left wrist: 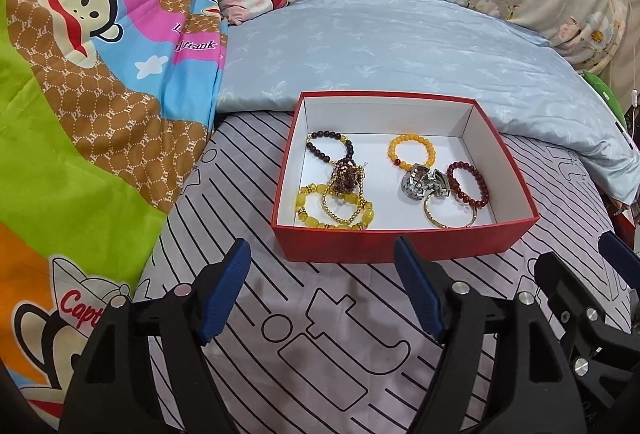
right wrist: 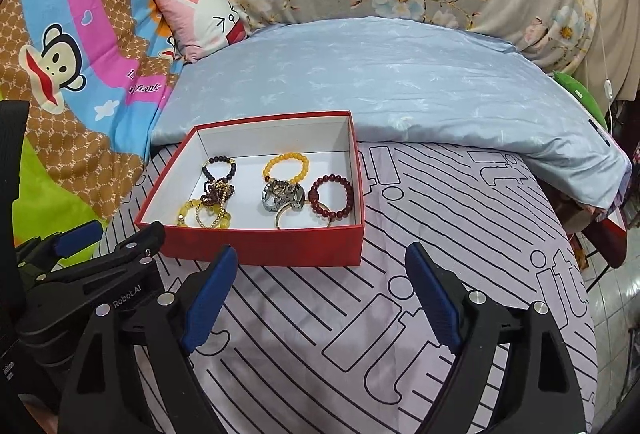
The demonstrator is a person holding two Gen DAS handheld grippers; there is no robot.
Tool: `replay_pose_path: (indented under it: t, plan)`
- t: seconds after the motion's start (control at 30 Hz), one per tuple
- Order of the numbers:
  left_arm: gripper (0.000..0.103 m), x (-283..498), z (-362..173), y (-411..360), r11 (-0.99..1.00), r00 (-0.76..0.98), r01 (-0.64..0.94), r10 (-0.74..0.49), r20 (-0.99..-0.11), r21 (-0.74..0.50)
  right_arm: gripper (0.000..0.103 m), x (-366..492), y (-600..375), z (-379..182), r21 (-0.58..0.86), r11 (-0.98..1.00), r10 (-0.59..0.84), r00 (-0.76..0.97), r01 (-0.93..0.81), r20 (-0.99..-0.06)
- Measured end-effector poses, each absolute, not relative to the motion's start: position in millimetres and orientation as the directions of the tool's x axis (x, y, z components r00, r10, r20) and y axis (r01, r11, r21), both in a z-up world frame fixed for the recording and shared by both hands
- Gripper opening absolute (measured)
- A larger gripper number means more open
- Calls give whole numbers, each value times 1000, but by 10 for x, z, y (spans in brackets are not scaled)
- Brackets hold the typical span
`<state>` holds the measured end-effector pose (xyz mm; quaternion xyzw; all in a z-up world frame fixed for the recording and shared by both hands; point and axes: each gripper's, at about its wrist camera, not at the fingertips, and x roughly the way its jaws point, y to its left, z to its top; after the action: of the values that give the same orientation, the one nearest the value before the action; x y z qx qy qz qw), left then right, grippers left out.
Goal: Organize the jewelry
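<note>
While all the jewelry [left wrist: 384, 182] lies inside the red box [left wrist: 404, 240] on the bed, hold left gripper [left wrist: 322, 290] and right gripper [right wrist: 320, 294] back, jaws wide and empty.

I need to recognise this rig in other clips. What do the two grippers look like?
Both match: the left gripper and right gripper have black plastic bodies with silver round rivets, and fingers tipped with ribbed blue pads. The left one's body reads "Robot.AI" in white in the right wrist view. No cables or sleeves show.
</note>
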<state>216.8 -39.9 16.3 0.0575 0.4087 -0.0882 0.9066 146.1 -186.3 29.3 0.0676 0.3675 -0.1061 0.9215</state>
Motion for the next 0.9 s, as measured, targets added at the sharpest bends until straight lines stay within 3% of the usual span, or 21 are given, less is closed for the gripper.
replay_pose_path:
  t: [0.9]
  plan:
    - [70, 2148, 166, -410, 977, 649, 208, -110, -753, 37, 83, 1466, -1845, 339, 44, 968, -150, 711, 248, -687]
